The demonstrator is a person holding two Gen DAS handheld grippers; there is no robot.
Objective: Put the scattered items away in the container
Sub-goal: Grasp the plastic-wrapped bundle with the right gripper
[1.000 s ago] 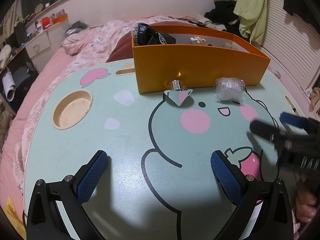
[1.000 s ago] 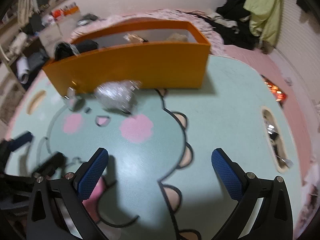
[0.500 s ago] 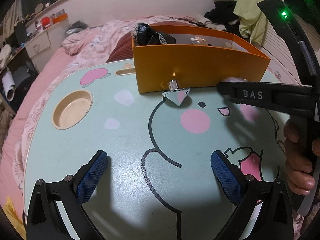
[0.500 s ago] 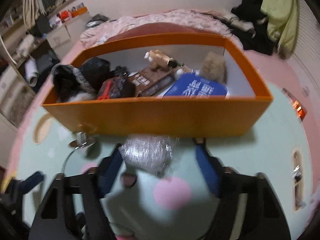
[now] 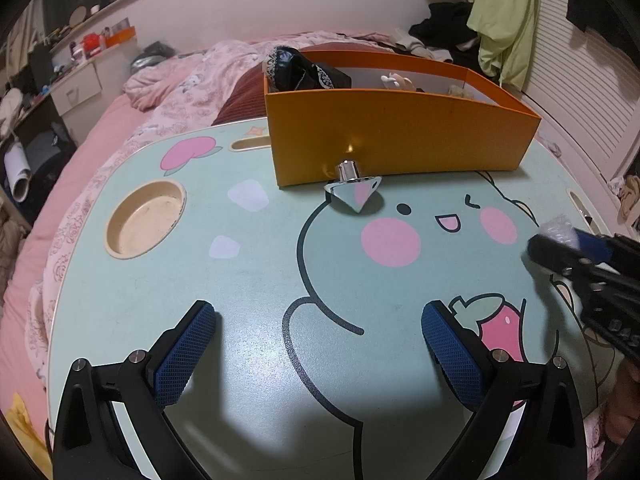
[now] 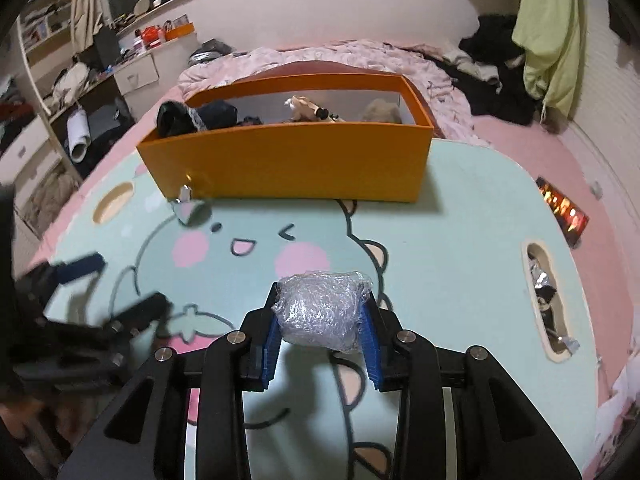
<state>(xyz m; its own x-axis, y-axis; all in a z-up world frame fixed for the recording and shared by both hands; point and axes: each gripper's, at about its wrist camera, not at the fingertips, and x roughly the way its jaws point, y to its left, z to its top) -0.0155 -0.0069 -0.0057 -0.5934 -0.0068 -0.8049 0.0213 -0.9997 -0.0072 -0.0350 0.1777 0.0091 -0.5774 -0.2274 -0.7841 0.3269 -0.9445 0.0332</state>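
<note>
My right gripper (image 6: pixel 322 316) is shut on a clear bubble-wrap bundle (image 6: pixel 320 308), held just above the mint cartoon table (image 6: pixel 440 240), well short of the box. In the left wrist view that gripper (image 5: pixel 560 246) shows at the right edge, with the bundle (image 5: pixel 558 228) poking out. The orange box (image 6: pixel 288 156) (image 5: pixel 400 136) stands at the table's far side and holds several items. A chrome cone-shaped piece (image 5: pixel 354 192) (image 6: pixel 188 204) lies against the box's front wall. My left gripper (image 5: pixel 318 320) (image 6: pixel 92 280) hangs open over the near table with nothing between its fingers.
A round cup recess (image 5: pixel 146 218) sits at the table's left. A long slot (image 6: pixel 546 300) at the right edge holds small bits. Pink bedding (image 5: pixel 180 84) surrounds the table. A hand (image 5: pixel 624 400) shows at the lower right.
The right gripper reached to the box front, shut on the bubble-wrap bundle, then drew back with it toward the near right. The left gripper stayed put.
</note>
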